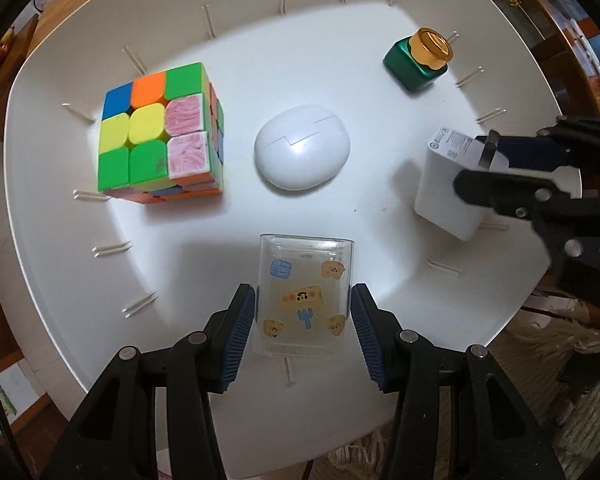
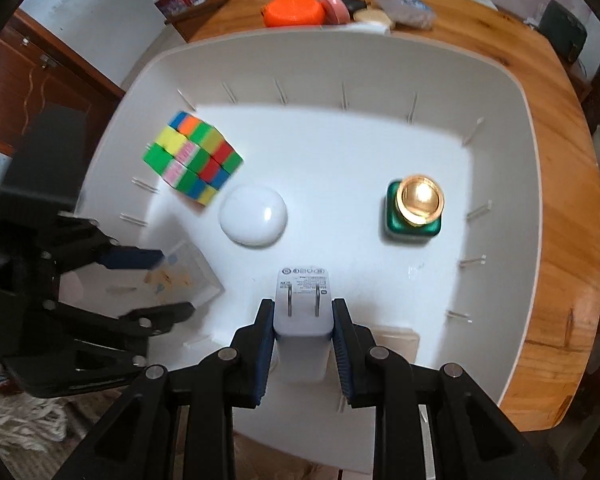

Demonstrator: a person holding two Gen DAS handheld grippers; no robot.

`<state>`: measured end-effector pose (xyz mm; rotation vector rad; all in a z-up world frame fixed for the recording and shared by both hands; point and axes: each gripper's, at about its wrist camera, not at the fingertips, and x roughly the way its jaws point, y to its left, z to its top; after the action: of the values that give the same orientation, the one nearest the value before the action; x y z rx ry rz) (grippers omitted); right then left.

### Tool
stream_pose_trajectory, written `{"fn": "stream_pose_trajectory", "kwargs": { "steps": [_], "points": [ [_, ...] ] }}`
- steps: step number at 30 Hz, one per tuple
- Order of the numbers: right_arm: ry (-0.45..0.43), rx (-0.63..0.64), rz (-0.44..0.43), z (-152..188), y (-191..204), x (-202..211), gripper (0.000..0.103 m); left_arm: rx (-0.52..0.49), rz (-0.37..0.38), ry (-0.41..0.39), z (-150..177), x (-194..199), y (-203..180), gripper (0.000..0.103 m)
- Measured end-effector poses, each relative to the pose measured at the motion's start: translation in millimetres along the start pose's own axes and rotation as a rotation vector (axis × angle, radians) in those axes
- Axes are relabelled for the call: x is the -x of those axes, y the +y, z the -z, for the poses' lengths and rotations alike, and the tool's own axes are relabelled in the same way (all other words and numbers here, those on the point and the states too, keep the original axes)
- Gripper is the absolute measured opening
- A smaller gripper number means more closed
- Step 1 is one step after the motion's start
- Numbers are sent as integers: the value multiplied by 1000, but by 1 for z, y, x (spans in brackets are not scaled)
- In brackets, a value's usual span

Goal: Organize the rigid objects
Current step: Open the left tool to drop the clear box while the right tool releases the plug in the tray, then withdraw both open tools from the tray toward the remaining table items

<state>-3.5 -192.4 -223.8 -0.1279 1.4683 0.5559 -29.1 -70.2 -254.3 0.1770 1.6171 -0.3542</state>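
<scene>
- Far-left corner of the white bin (image 1: 40, 184): colour cube (image 1: 160, 132), set on the floor close to the left wall.
- Middle of the bin floor: white earbud case (image 1: 302, 146), lying flat, apart from the rest.
- Near edge, left of centre: left gripper (image 1: 302, 322) clamped on the clear printed box (image 1: 304, 296), pads pressing both side walls, box low over the floor or just touching it; cannot tell which.
- Near edge, right of centre: right gripper (image 2: 302, 344) clamped on the white charger (image 2: 302, 320), prongs facing up.
- Far-right corner: green bottle (image 1: 414, 64) with gold cap, upright near the wall.
- Step in hand, by judgement: placing both held items into the bin.
- Next, likely: settle each on the floor, spread the jaws, lift straight up clear of the neighbours.
</scene>
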Motion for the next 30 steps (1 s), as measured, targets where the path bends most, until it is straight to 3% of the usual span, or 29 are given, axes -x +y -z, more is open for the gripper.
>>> {"fn": "stream_pose_trajectory", "kwargs": {
  "steps": [3, 5, 10, 12, 15, 24, 30],
  "points": [
    [-2, 4, -3, 0, 0, -1, 28, 13, 27, 4, 1, -3, 2, 54],
    [-12, 12, 13, 0, 2, 0, 29, 26, 2, -1, -1, -2, 7, 54],
    [-61, 25, 21, -2, 4, 12, 55, 64, 29, 15, -6, 2, 14, 54],
    [-95, 37, 8, -2, 4, 25, 55, 70, 41, 8, -6, 6, 15, 61],
    [-144, 50, 13, -3, 2, 43, 55, 77, 63, -17, -5, 22, 18, 64],
    [-331, 9, 104, -16, -29, 124, 55, 146, 78, -213, -8, 110, 42, 64],
    [-398, -16, 132, -23, -37, 147, 55, 179, 64, -380, -28, 163, 58, 66]
  ]
}}
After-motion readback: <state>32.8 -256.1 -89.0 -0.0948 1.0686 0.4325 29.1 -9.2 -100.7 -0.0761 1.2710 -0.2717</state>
